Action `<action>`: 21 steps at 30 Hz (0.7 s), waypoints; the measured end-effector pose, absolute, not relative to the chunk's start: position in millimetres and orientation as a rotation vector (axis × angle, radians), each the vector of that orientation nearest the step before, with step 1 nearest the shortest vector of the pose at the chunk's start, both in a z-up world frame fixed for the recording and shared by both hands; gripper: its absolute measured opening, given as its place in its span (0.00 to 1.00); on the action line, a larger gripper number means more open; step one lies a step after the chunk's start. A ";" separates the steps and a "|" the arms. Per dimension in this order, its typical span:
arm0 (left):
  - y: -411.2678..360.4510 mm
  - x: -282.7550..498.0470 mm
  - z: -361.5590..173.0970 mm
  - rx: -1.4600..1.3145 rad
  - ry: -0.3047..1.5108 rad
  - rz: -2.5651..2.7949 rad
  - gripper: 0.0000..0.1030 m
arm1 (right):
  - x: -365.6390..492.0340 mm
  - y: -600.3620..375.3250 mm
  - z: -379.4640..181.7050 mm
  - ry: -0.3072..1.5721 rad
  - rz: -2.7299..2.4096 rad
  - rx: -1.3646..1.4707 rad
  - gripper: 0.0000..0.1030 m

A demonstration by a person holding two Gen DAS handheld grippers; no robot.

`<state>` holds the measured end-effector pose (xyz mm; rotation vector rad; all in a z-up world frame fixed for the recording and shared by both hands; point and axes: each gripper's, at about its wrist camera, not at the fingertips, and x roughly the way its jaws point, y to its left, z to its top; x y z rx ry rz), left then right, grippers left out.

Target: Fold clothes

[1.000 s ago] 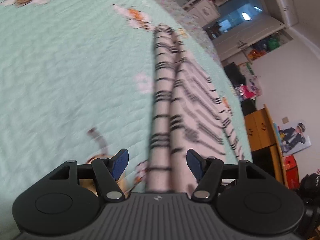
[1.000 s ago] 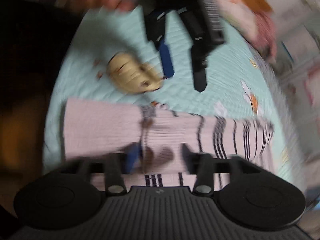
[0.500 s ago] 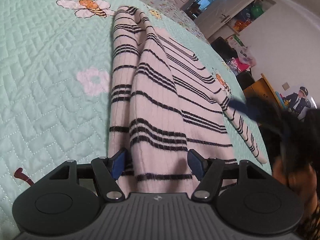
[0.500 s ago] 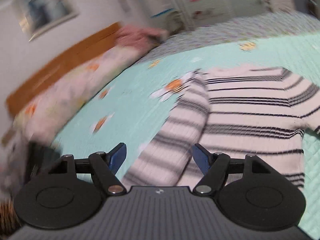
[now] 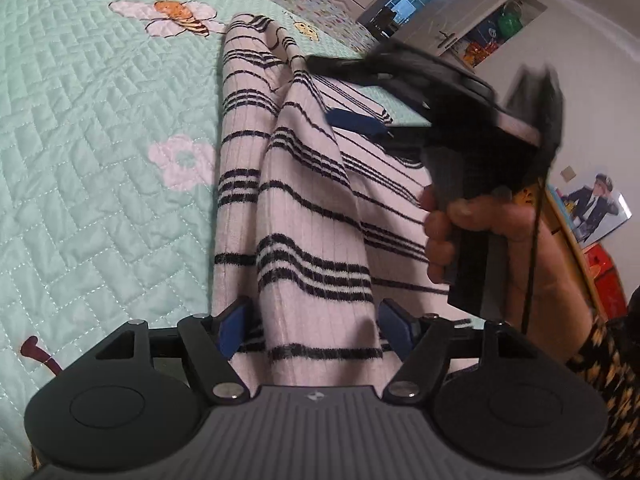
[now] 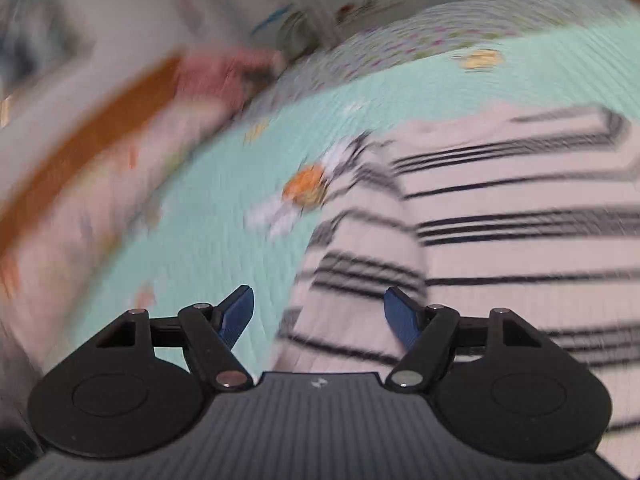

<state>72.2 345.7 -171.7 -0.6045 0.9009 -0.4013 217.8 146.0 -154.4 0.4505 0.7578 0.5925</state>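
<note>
A pale pink sweater with black stripes [image 5: 304, 208] lies on the mint quilted bedspread [image 5: 100, 128], one sleeve folded along its left side. My left gripper [image 5: 316, 324] is open, its blue pads on either side of the sleeve's cuff end. In the left wrist view the right gripper [image 5: 360, 116] hovers over the sweater's middle, held by a hand [image 5: 480, 236]. The blurred right wrist view shows my right gripper [image 6: 320, 312] open above the sleeve [image 6: 352, 280] and body of the sweater [image 6: 520, 220].
The bedspread carries bee [image 5: 180, 12] and flower [image 5: 182, 160] prints. A wooden headboard [image 6: 88, 144] and pink bedding are at the left in the right wrist view. White cabinets [image 5: 440, 8] and an orange cupboard [image 5: 592, 264] stand beyond the bed.
The left gripper has moved in low over the sleeve's end. The right gripper swung around from the hem side and now hovers over the sweater's middle, entering the left view.
</note>
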 end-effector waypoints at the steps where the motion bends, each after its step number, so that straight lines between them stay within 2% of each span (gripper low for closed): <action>1: 350.6 74.3 -170.0 -0.642 0.898 -0.402 0.70 | 215.5 129.6 -155.4 0.745 0.568 0.529 0.72; 7: 360.3 118.9 -143.4 -0.633 0.818 -0.388 0.70 | 221.7 76.7 -206.1 0.885 0.502 1.025 0.73; 10: 355.8 162.7 -141.6 -0.579 0.826 -0.335 0.70 | 218.8 75.9 -217.5 0.893 0.512 1.091 0.73; 13: 353.0 204.2 -147.0 -0.555 0.857 -0.290 0.70 | 218.4 77.4 -216.5 0.900 0.532 1.115 0.78; 17: 347.7 227.6 -151.0 -0.549 0.889 -0.335 0.69 | 216.3 74.5 -216.8 0.906 0.553 1.164 0.79; 18: 347.7 228.7 -150.0 -0.547 0.886 -0.343 0.67 | 215.3 72.0 -218.1 0.902 0.556 1.183 0.79; 20: 347.5 231.0 -148.1 -0.543 0.880 -0.360 0.53 | 214.1 67.6 -221.5 0.889 0.560 1.219 0.79; 21: 347.5 232.1 -147.1 -0.541 0.877 -0.368 0.40 | 213.8 65.8 -223.6 0.880 0.561 1.236 0.79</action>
